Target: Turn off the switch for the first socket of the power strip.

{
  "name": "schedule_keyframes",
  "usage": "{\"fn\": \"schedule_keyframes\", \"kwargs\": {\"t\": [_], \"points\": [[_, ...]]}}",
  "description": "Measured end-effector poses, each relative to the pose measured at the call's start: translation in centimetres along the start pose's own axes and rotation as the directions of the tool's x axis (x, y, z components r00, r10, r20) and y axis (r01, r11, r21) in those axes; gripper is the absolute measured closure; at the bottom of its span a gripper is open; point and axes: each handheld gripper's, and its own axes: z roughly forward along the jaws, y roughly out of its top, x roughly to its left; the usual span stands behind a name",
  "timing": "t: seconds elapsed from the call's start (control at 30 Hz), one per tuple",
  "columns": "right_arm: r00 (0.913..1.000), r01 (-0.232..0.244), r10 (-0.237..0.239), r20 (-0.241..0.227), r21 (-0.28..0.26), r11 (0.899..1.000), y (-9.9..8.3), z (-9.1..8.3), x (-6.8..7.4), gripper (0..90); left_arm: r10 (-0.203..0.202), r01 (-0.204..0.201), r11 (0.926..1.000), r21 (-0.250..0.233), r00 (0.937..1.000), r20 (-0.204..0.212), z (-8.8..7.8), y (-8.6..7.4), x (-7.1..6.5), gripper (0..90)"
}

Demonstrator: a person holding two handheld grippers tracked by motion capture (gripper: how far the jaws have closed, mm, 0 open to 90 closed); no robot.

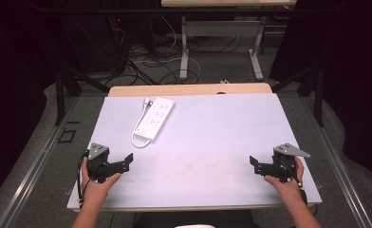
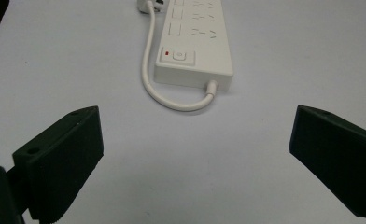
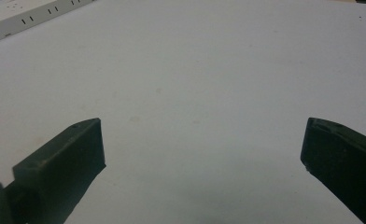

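I can read no words, brand names or numbers anywhere. The one sign I can make out is on the white power strip (image 2: 195,42) lying on my desk (image 1: 212,142): in my left gripper view, its rocker switch (image 2: 179,56) at the near end carries a small round mark, too faint for me to call a letter or a symbol, and a little red dot (image 2: 166,53) sits just beside the switch.
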Motion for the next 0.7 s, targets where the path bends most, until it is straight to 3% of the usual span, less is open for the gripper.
{"fn": "schedule_keyframes", "kwargs": {"t": [0.27, 0.37, 0.47, 0.63, 0.7], "points": [[0.9996, -0.026, 0.026, 0.005, -0.002, 1.000, -0.13, -0.03, -0.13, 0.0, -0.014, 0.014, 0.9998, -0.012, 0.9998, -0.013, 0.14, -0.02, 0.09, 5.5], [0.9999, 0.010, -0.010, 0.005, 0.000, 1.000, -0.24, 0.23, 0.09, 0.0, -0.019, 0.018, 0.9997, -0.016, 0.9997, -0.013, 0.26, -0.03, 0.22, 9.9], [1.0000, 0.007, -0.007, 0.005, 0.002, 1.000, -0.23, 0.26, 0.26, 0.0, -0.027, 0.026, 0.9995, -0.016, 0.9994, -0.020, 0.24, -0.05, 0.24, 16.1], [0.9999, 0.017, -0.017, -0.004, -0.007, 1.000, -0.19, 0.43, 0.39, 0.0, -0.037, 0.036, 0.9989, -0.031, 0.9990, -0.026, 0.16, -0.06, 0.24, 17.0], [0.9998, 0.015, -0.015, -0.010, -0.007, 1.000, -0.12, 0.47, 0.43, 0.0, -0.045, 0.045, 0.9986, -0.030, 0.9990, -0.008, 0.12, -0.06, 0.24, 24.1]]}}
